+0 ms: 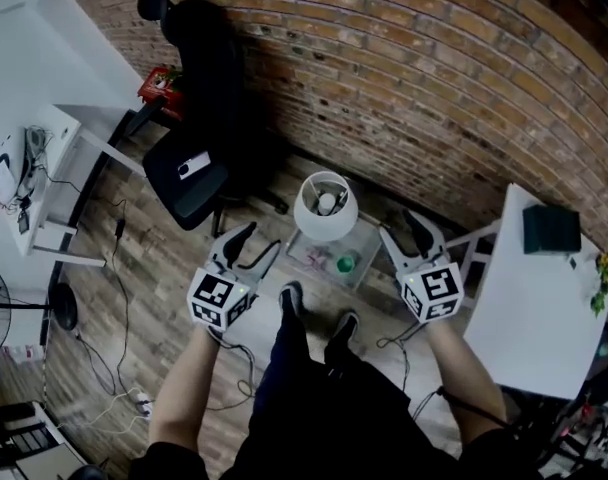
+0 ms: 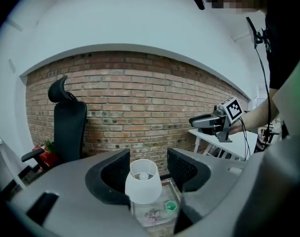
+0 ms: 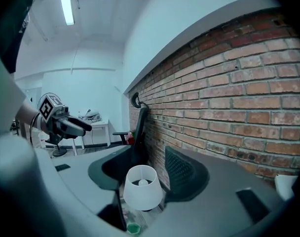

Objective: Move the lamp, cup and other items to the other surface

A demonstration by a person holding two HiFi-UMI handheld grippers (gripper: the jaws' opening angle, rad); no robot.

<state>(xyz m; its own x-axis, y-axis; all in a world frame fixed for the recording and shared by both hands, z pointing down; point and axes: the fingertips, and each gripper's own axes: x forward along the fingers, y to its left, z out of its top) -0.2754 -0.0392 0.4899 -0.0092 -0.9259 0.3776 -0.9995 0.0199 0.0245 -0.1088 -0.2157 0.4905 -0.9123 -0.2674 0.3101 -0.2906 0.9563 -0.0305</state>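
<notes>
A lamp with a white shade stands on a small glass side table against the brick wall. A green cup sits on the glass beside the lamp's base, along with a small pinkish item. My left gripper hangs open to the left of the table, apart from the lamp. At the table's right my right gripper is open too, with nothing in it. In the left gripper view the lamp and cup show between the jaws, farther off. The right gripper view shows the lamp and cup likewise.
A white table stands at the right with a black box on it and a plant at its edge. A black office chair is left of the lamp. White desk, fan and floor cables lie at left.
</notes>
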